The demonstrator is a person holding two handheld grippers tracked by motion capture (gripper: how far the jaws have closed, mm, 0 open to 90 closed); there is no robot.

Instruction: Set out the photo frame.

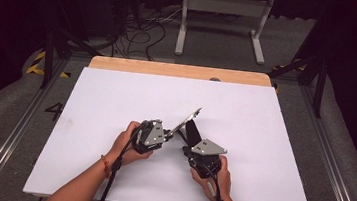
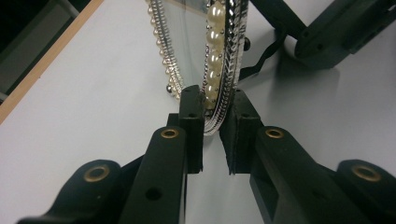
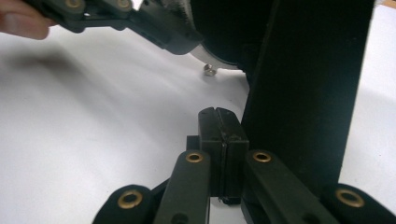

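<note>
A small mirror frame [image 1: 190,119] with a rim of pearls and silver beading [image 2: 224,46] stands tilted at the middle of the white table [image 1: 116,99]. My left gripper [image 1: 169,134] is shut on the frame's lower rim, which sits between the two pads [image 2: 217,100]. The frame's black back stand [image 1: 191,132] props it up behind. My right gripper [image 1: 193,143] is shut, pads pressed together [image 3: 223,116] with nothing between them, and the black stand [image 3: 303,84] rises right beside its right jaw. In the right gripper view the left gripper [image 3: 159,23] reaches in at the upper left.
The white sheet covers the table up to a wooden strip [image 1: 179,70] along the far edge. Beyond it on the floor are a white metal stand [image 1: 222,19] and loose cables [image 1: 138,31]. Metal rails [image 1: 331,162] run along both sides of the table.
</note>
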